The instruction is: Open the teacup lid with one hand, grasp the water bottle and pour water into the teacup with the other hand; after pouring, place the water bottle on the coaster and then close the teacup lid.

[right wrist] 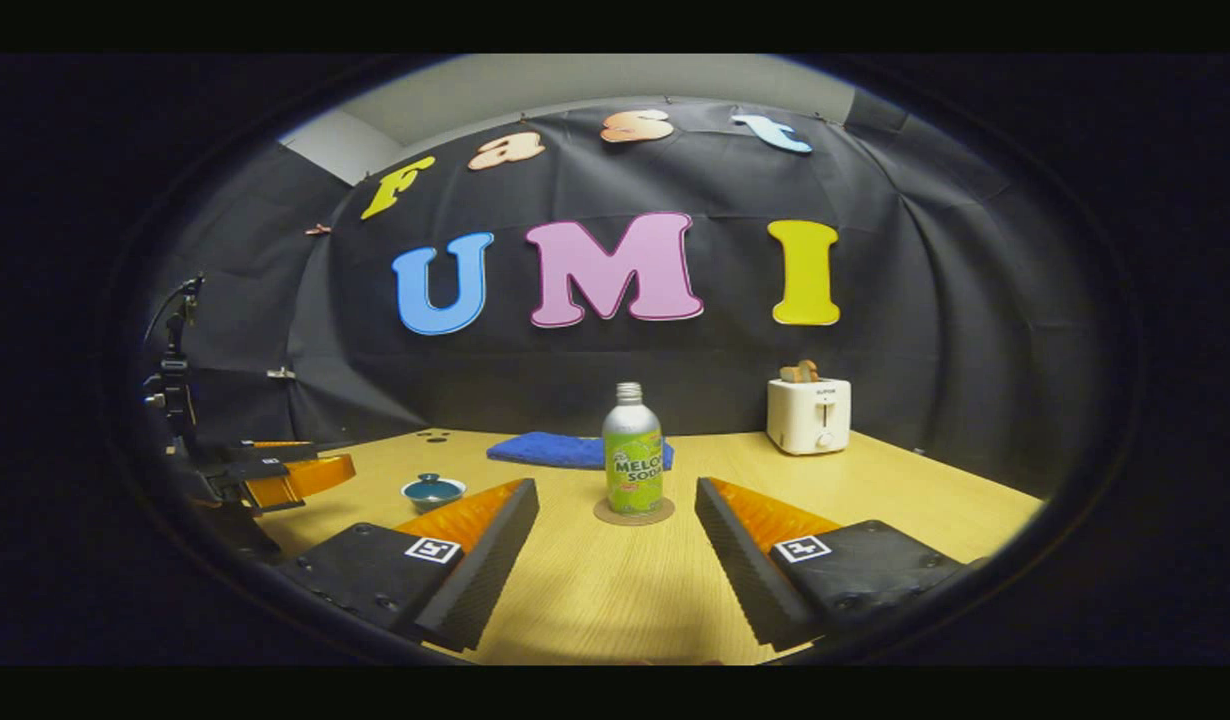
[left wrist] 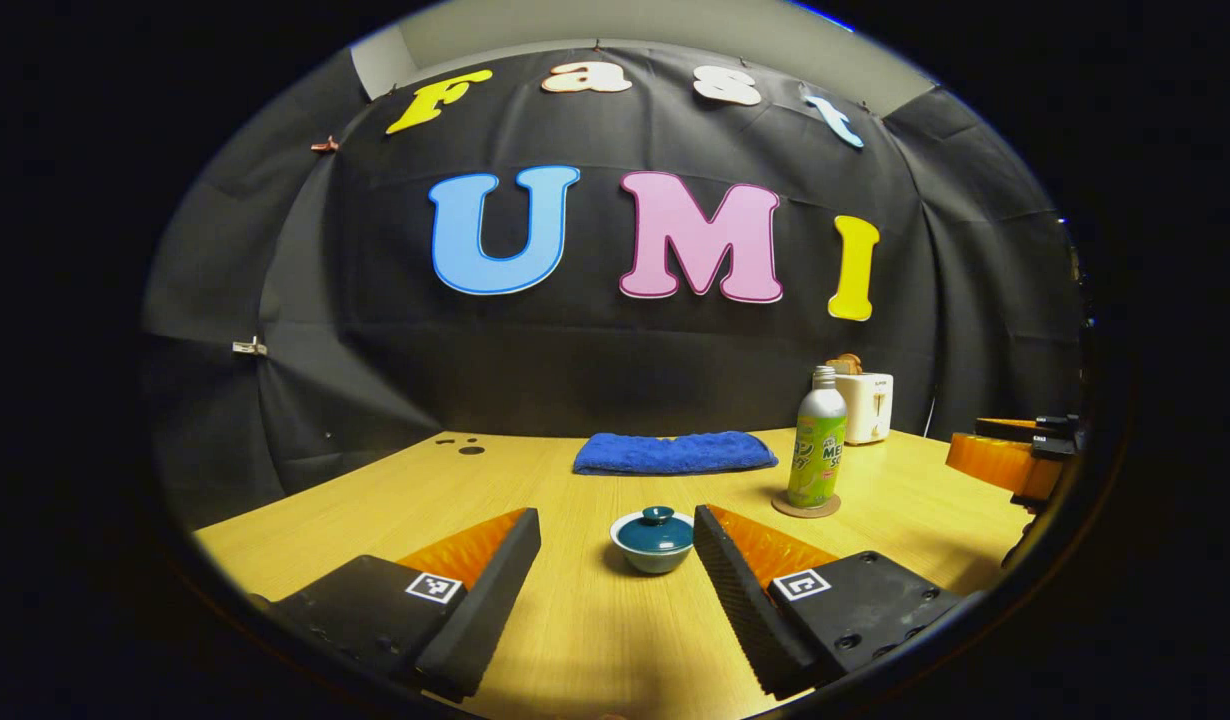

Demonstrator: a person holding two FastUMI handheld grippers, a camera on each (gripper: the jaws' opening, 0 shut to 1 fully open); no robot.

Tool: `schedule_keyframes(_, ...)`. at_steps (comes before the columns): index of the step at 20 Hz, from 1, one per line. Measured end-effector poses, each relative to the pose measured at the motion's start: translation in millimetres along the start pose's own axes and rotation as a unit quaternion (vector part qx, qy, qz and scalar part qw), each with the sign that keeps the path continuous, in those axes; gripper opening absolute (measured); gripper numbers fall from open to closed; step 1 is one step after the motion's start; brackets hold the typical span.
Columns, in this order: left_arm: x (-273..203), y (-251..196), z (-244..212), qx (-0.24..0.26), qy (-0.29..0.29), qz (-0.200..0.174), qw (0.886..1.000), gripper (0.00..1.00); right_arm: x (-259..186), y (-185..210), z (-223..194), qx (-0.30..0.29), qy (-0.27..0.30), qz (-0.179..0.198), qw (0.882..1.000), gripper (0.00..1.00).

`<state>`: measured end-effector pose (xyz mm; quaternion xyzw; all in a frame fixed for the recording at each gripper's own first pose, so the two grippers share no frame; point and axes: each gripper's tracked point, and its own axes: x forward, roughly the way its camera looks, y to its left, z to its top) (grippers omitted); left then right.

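Left gripper view: the lidded teacup (left wrist: 653, 538) sits on the desk (left wrist: 595, 620) ahead of the left tool (left wrist: 615, 575) — wide, empty. Right gripper view: the bottle (right wrist: 632, 451) stands on its coaster (right wrist: 633, 516) ahead of the right tool (right wrist: 615, 560) — wide, empty.

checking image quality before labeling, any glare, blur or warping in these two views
Left gripper view: sharp, strong fisheye bending of the table edge, soft shadow beside the teacup. Right gripper view: slightly softer, bottle crisp in the centre, dim toward the rim, no harsh glare.
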<state>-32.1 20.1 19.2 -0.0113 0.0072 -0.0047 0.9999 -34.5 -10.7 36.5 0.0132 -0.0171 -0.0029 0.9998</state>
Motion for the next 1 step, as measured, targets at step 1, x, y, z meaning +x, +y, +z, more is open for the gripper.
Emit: schedule_keyframes(1,-0.2,0.0,0.9,-0.001,-0.002,0.000,1.000,0.97,-1.2,0.3,-0.3,-0.002,0.000,-0.001,1.000,0.96)
